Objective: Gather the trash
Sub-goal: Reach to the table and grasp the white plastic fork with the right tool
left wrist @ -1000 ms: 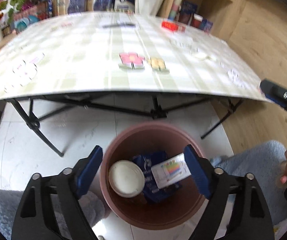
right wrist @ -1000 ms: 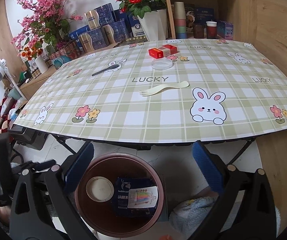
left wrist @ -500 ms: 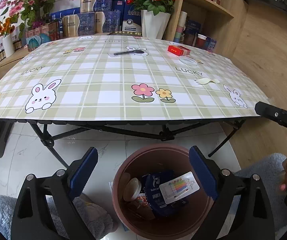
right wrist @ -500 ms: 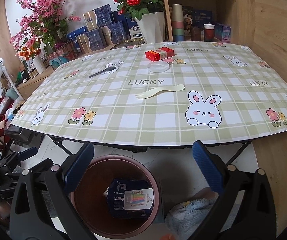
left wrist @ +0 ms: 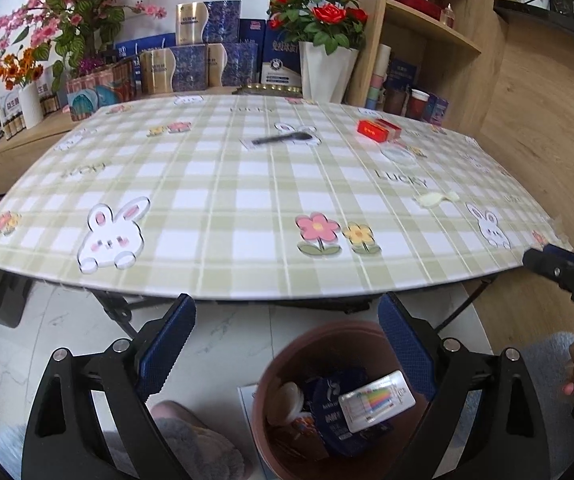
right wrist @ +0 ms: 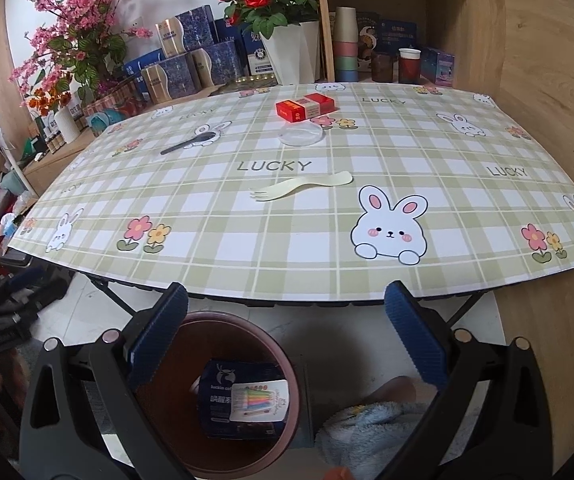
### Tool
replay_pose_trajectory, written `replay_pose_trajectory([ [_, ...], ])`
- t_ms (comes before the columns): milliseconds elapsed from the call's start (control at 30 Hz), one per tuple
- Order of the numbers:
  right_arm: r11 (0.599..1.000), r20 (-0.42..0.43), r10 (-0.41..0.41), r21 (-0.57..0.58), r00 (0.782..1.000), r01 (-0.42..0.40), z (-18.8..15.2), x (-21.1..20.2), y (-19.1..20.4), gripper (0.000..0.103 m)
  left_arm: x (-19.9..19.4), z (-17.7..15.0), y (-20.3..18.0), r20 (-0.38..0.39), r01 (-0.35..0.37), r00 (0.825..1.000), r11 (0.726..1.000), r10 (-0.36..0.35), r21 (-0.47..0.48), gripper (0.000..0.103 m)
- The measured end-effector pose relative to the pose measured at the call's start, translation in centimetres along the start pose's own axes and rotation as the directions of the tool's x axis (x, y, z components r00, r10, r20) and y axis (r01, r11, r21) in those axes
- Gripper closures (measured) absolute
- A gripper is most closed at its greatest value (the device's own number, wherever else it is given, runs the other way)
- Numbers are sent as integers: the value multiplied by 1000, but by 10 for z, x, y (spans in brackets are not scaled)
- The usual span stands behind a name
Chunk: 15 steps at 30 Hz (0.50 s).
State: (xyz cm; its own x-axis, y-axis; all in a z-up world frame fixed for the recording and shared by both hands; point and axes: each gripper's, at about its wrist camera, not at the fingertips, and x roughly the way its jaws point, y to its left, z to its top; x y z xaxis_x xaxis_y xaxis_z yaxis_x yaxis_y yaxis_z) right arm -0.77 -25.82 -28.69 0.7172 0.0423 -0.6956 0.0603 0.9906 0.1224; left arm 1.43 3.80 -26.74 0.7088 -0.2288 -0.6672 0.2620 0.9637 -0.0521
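Note:
A brown bin point(left wrist: 271, 420) point(right wrist: 287, 412) stands on the floor below the table's front edge and holds a blue package point(right wrist: 227, 400) with a white label and a round lid point(left wrist: 285, 398). On the checked tablecloth lie a pale plastic fork point(right wrist: 301, 187) point(left wrist: 437, 199), a clear round lid point(right wrist: 301, 135) point(left wrist: 399, 156), a red box point(right wrist: 305, 106) point(left wrist: 379, 130) and a black spoon point(right wrist: 189, 143) point(left wrist: 283, 139). My left gripper point(left wrist: 287, 348) is open and empty above the floor and bin. My right gripper point(right wrist: 287, 332) is open and empty above the bin.
Gift boxes point(left wrist: 207, 60), flower vases point(right wrist: 287, 52) and cups point(right wrist: 345, 44) line the shelf behind the table. The table's folding legs point(left wrist: 123, 312) stand behind the bin. A slippered foot point(right wrist: 379, 416) rests right of the bin. The right gripper's body point(left wrist: 571, 276) shows in the left wrist view.
My left gripper has lifted and swung left away from the bin, so the tabletop now fills its view. My right gripper has risen slightly. Both stay open.

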Motion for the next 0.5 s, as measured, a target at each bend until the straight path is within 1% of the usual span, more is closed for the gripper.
replay_pose_trajectory([
  [233,999,-40,-36,-11,999,36,19,23,-8,6,1,34,16,35,-14,999,1000,14,6,13],
  [400,1000,-81,-26,14,996,27,41,49,-13,6,11,52,25,35,-8,999,1000,8,-2,13],
  [467,999,-108,-23,42,994,28,50,63,-15,6,17,58,26,32,-4,999,1000,4,3,13],
  [500,997,-121,-1,72,993,10,53,70,-16,6,20,61,26,31,-1,1000,1000,1,5,13],
])
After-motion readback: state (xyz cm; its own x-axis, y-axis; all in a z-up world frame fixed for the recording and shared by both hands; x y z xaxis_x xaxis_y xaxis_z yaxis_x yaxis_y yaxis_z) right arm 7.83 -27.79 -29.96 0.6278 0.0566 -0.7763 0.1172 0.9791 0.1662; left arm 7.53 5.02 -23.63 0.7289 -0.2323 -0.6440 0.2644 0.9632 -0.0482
